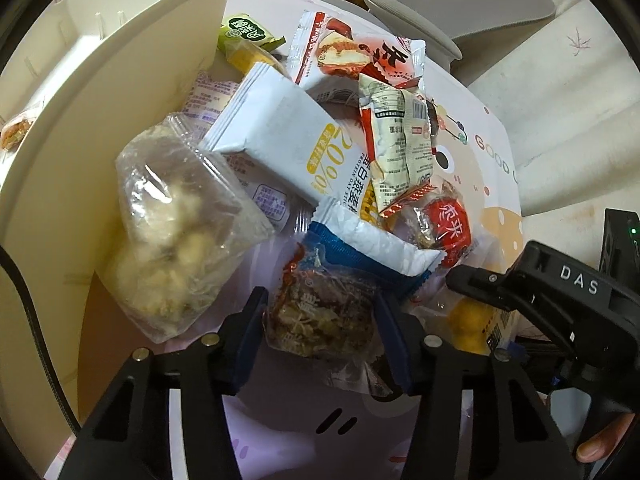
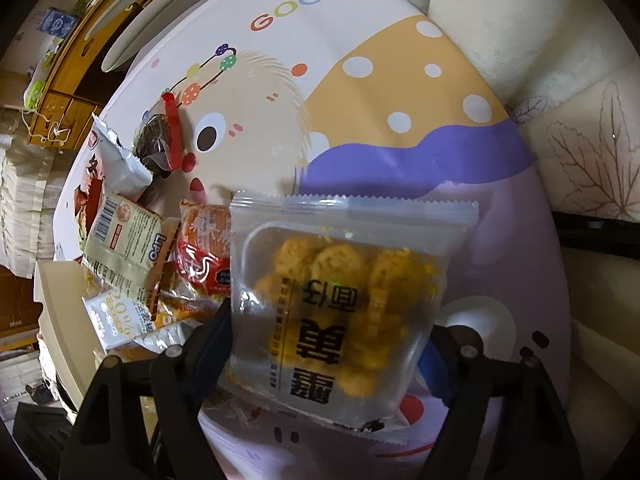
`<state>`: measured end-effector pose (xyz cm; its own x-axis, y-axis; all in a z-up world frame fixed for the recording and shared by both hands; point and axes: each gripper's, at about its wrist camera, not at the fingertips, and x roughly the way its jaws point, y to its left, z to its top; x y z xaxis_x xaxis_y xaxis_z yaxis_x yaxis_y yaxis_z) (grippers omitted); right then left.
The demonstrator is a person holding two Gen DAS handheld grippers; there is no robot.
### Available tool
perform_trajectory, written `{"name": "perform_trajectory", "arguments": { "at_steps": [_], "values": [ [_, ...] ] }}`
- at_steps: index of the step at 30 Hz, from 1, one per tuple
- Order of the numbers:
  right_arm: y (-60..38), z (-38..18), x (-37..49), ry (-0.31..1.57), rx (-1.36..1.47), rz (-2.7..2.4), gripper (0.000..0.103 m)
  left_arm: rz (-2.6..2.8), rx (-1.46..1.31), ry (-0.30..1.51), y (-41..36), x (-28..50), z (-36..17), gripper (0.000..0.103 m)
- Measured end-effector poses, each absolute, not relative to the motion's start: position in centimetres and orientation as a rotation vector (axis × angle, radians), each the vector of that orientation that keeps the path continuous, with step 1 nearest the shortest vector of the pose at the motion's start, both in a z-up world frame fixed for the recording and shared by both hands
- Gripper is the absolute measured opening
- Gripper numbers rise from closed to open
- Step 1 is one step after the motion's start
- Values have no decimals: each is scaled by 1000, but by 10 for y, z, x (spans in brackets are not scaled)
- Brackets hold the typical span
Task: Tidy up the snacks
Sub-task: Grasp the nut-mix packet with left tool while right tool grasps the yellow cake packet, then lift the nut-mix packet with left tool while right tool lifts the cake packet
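Observation:
A pile of snack packets lies on a round cartoon-printed table (image 1: 496, 148). My left gripper (image 1: 318, 320) is shut on a clear packet of brown crispy snack (image 1: 320, 316) at the pile's near edge. A clear bag of pale puffs (image 1: 176, 232), a white oat-bar packet (image 1: 292, 144) and a red-and-white packet (image 1: 344, 56) lie beyond. My right gripper (image 2: 332, 340) is shut on a clear packet of yellow biscuits (image 2: 344, 300), held just above the table (image 2: 400, 88). The right gripper also shows in the left wrist view (image 1: 532, 300).
A cream bin or tray (image 1: 120, 92) stands left of the pile, against the table. A LiPO packet (image 2: 124, 248), a red round packet (image 2: 204, 260) and a dark packet (image 2: 154, 142) lie left of my right gripper. A cushioned sofa (image 2: 580, 128) borders the table.

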<state>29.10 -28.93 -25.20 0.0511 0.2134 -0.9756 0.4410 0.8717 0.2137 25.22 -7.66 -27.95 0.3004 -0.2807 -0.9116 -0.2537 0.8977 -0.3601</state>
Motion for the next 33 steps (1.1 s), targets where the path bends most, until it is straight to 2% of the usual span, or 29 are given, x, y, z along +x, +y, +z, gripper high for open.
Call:
{"name": "perform_trajectory", "arguments": {
  "at_steps": [4, 8, 22, 33],
  "values": [
    [-290, -248, 287, 1527, 520, -183, 73, -20, -484, 1280, -78, 253, -281, 49],
    [-296, -244, 280, 1530, 515, -178, 70, -18, -464, 1282, -81, 252, -279, 48],
    [-303, -244, 242, 1591, 547, -171, 67, -18, -425, 1329, -87, 241, -271, 47],
    [-291, -214, 202, 1544, 553, -63, 66, -57, -361, 1251, -91, 203, -227, 47]
  ]
}}
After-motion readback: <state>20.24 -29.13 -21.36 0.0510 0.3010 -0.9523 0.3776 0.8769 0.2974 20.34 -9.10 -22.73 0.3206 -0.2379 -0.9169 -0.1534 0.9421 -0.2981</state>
